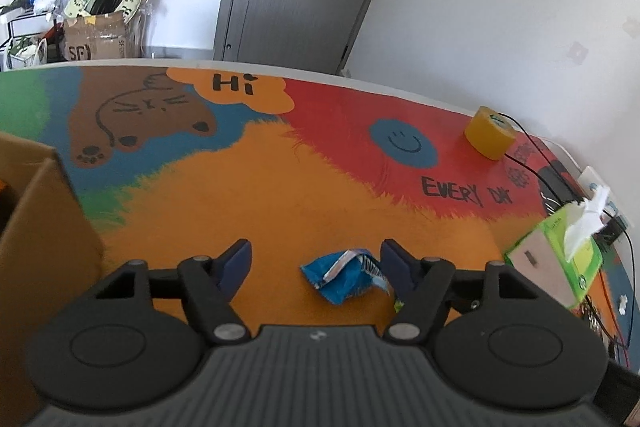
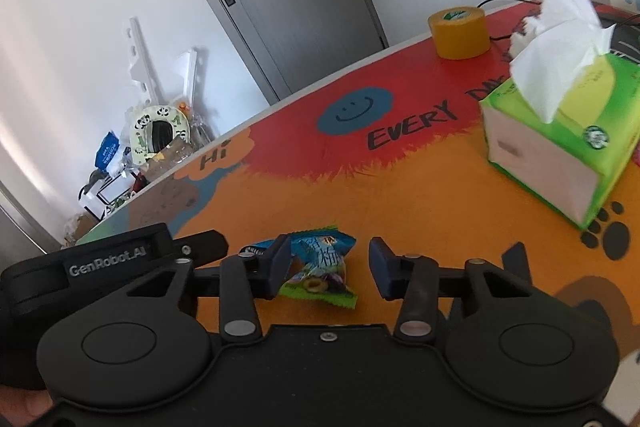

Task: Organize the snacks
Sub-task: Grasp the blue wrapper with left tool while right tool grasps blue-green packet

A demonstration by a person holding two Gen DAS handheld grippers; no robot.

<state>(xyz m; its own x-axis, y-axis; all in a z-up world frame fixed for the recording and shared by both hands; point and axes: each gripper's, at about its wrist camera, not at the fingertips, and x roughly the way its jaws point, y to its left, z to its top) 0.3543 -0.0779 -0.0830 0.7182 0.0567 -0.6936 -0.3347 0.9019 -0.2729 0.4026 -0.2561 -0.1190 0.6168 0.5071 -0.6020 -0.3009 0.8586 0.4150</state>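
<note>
My left gripper [image 1: 316, 259] is open over the colourful mat, its fingers either side of a crumpled blue snack packet [image 1: 344, 277] that lies close to the right finger. A cardboard box [image 1: 36, 211] stands at the left edge of that view. My right gripper [image 2: 330, 259] is open and low over a green and blue snack packet [image 2: 320, 271] lying flat on the mat, its left end under the left finger. The left gripper's black body [image 2: 100, 259] shows at the left of the right wrist view.
A green tissue box [image 2: 560, 139] with a tissue sticking out stands to the right and also shows in the left wrist view [image 1: 560, 259]. A yellow tape roll [image 2: 458, 31] sits near the far edge. Black cables [image 1: 536, 163] run along the right side.
</note>
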